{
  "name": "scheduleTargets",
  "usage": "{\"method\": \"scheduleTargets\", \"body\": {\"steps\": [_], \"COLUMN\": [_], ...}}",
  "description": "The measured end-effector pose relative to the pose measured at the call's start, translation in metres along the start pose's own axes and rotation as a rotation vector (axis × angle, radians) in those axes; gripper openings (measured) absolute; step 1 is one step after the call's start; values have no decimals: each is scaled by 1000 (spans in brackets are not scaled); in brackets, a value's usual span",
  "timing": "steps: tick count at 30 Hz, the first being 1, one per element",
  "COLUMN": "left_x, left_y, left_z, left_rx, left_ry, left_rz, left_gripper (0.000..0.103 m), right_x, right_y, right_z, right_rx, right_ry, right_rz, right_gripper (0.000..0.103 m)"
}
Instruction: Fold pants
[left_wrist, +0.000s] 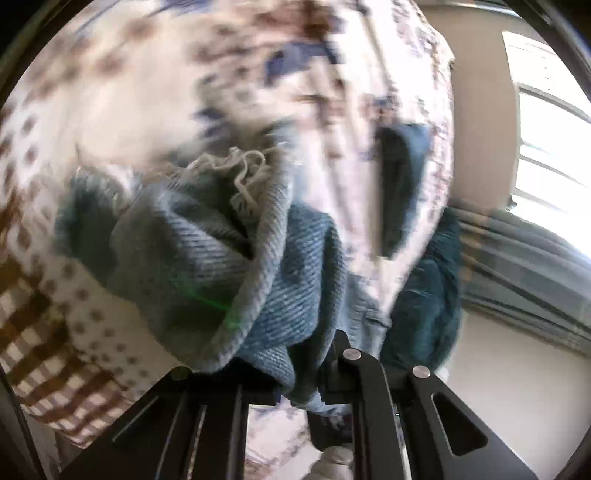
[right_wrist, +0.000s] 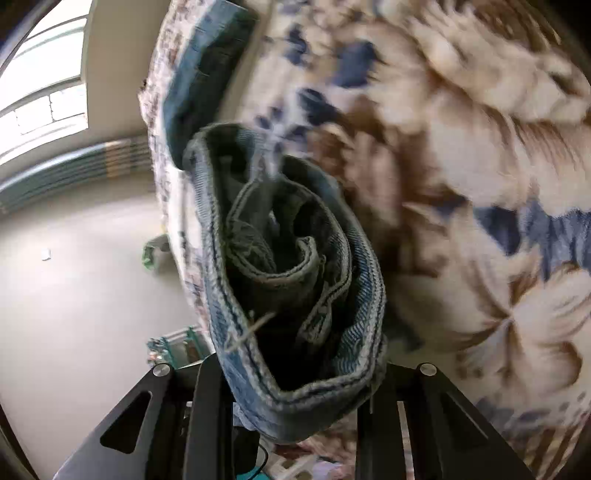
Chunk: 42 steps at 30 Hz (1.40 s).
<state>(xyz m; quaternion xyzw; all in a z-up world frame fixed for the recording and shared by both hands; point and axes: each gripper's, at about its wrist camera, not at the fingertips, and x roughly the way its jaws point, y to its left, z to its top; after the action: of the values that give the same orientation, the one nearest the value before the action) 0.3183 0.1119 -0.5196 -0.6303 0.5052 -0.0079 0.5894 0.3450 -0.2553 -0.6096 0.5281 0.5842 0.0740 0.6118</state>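
Observation:
The pants are blue denim jeans (left_wrist: 207, 258) with a frayed white hem. In the left wrist view my left gripper (left_wrist: 295, 384) is shut on a bunched fold of the jeans, and its fingertips are hidden by the cloth. In the right wrist view my right gripper (right_wrist: 295, 398) is shut on a hemmed edge of the jeans (right_wrist: 295, 280), which curls up in front of the lens. More of the jeans (right_wrist: 207, 74) lies on the flowered bedspread (right_wrist: 461, 184) beyond. Both views are blurred by motion.
The bedspread (left_wrist: 129, 92) has brown and blue patterns and fills most of both views. A pale floor (right_wrist: 74, 277) lies beside the bed, with a small green object (right_wrist: 149, 254). A bright window (left_wrist: 550, 147) and a radiator (left_wrist: 524, 258) stand along the wall.

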Motion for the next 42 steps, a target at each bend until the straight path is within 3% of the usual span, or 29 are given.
{"method": "scheduleTargets", "body": {"steps": [5, 9, 15, 20, 22, 25, 29, 32, 37, 39, 42], "left_x": [5, 26, 88, 150, 172, 221, 260, 257, 242, 235, 225], "left_y": [-90, -169, -296, -369, -368, -331, -246, -202, -200, -203, -206], "left_z": [39, 71, 120, 159, 172, 196, 203, 197, 194, 195, 203], "left_rx": [71, 153, 249, 366, 396, 417, 427, 395, 410, 396, 387], "left_ry": [52, 57, 69, 71, 73, 87, 120, 137, 131, 134, 115], "left_rz": [-43, -75, -166, -205, -196, -126, 56, 64, 52, 45, 54], "left_gripper": [11, 11, 11, 11, 11, 11, 11, 13, 14, 14, 23], "right_x": [-18, -39, -56, -59, -43, -9, 55, 69, 64, 59, 43], "right_y": [61, 118, 212, 263, 265, 237, 139, 99, 113, 123, 131], "right_z": [7, 47, 149, 238, 273, 311, 331, 331, 331, 331, 323], "right_rx": [-11, -44, -97, -163, -165, -139, 4, 70, 14, -11, -15], "right_ry": [-53, -104, -192, -265, -277, -268, -211, -186, -139, -133, -168], "right_rz": [45, 89, 184, 232, 237, 216, 131, 158, 112, 80, 44], "right_gripper": [25, 25, 25, 25, 25, 25, 25, 26, 37, 57, 61]}}
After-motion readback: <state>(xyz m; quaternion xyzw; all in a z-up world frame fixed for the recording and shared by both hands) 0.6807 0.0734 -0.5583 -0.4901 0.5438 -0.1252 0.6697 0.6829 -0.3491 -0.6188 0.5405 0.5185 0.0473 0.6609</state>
